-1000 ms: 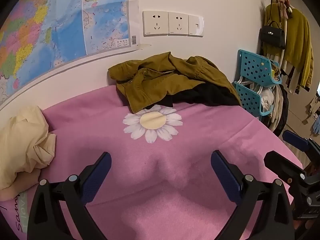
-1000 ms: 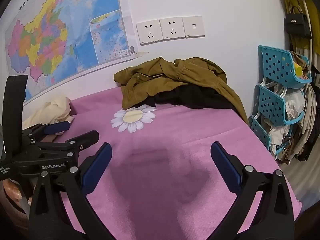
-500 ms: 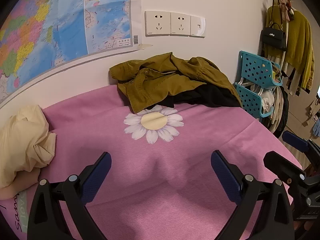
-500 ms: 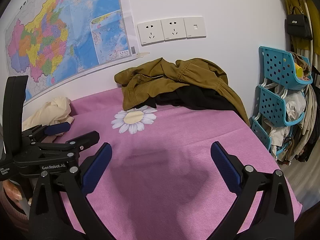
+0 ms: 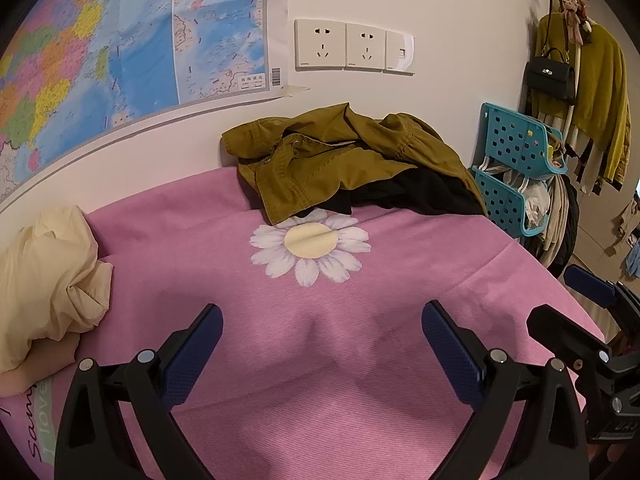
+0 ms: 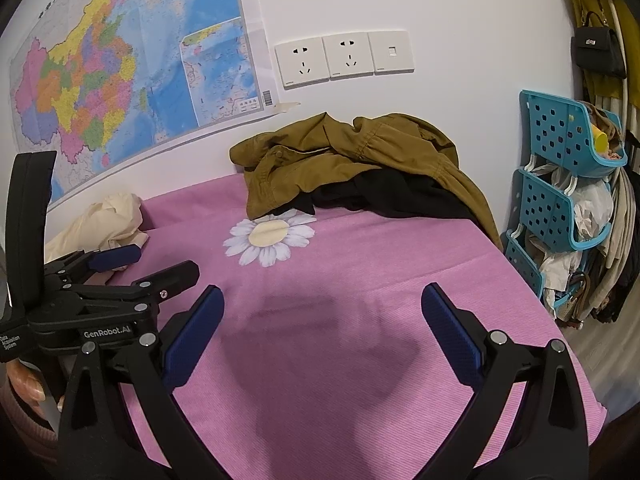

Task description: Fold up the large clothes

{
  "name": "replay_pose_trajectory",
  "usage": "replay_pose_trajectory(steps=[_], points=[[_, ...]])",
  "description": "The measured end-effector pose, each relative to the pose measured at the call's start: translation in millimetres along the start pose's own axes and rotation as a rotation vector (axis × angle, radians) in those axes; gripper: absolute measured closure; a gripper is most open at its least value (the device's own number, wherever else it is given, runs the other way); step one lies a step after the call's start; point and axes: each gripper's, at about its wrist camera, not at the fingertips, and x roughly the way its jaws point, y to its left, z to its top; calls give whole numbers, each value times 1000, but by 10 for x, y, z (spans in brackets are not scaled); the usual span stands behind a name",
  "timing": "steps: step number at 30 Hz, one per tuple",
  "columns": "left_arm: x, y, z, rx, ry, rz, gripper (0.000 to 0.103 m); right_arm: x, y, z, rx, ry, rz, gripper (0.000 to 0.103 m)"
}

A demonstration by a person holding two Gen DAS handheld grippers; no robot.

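Observation:
An olive-brown jacket (image 5: pixel 320 160) lies crumpled at the far edge of the pink cloth (image 5: pixel 320 340), against the wall, partly over a black garment (image 5: pixel 416 196). It also shows in the right wrist view (image 6: pixel 340 160). My left gripper (image 5: pixel 320 344) is open and empty, low over the pink cloth, well short of the jacket. My right gripper (image 6: pixel 320 328) is open and empty over the cloth. The left gripper shows at the left of the right wrist view (image 6: pixel 136 268), and the right gripper at the right of the left wrist view (image 5: pixel 576 300).
A cream garment (image 5: pixel 44 272) is bunched at the left. A daisy print (image 5: pixel 308 244) marks the cloth in front of the jacket. A blue basket rack (image 6: pixel 560 184) stands right of the table. A map (image 6: pixel 120 72) and sockets (image 6: pixel 344 58) are on the wall.
Both views have shifted very slightly; the grippers stay open and empty and the clothes have not moved.

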Motion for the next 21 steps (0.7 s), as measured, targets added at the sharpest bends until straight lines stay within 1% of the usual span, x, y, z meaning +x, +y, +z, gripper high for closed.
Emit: replay_pose_trajectory(steps=[21], points=[[-11, 3, -10, -7, -7, 4, 7, -16, 2, 11, -1, -3, 9, 6]])
